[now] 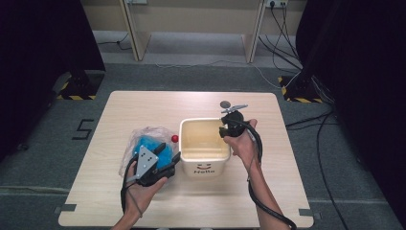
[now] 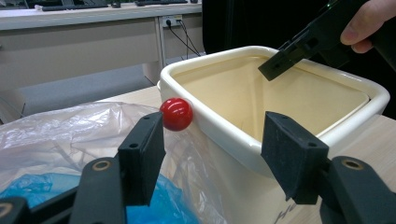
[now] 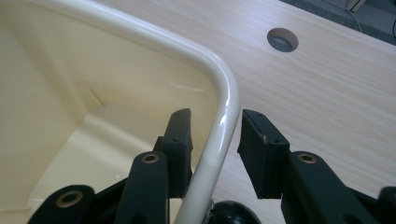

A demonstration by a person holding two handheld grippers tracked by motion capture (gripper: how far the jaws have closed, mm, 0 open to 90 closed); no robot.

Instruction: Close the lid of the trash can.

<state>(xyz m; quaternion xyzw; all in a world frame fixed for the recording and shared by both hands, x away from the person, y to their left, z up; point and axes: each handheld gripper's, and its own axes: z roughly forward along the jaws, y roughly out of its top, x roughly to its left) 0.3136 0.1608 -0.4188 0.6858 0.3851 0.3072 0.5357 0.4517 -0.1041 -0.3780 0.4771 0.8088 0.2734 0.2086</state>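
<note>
A cream plastic bin (image 1: pixel 203 120) marked "Hello" stands in the middle of the wooden table. My right gripper (image 1: pixel 225 130) straddles its far right rim (image 3: pixel 224 93): one jaw hangs inside the bin and the other outside. A gap shows at the outer pad, so it is open (image 3: pixel 217 119). My left gripper (image 1: pixel 176 160) is open (image 2: pixel 210 149) just short of the bin's near left corner (image 2: pixel 205 119), with nothing between its jaws. A small red ball (image 1: pixel 174 139) (image 2: pixel 176 114) sits against the bin's left wall. Beside it lies a clear plastic bag (image 1: pixel 143 136) (image 2: pixel 70 135) holding something blue (image 1: pixel 148 146) (image 2: pixel 28 186).
A round cable hole (image 1: pixel 225 104) (image 3: pixel 282 39) sits in the tabletop behind the bin. Beyond the table stand desk legs (image 1: pixel 136 43), stand bases with hazard tape (image 1: pixel 76 88), and floor cables (image 1: pixel 330 143) at the right.
</note>
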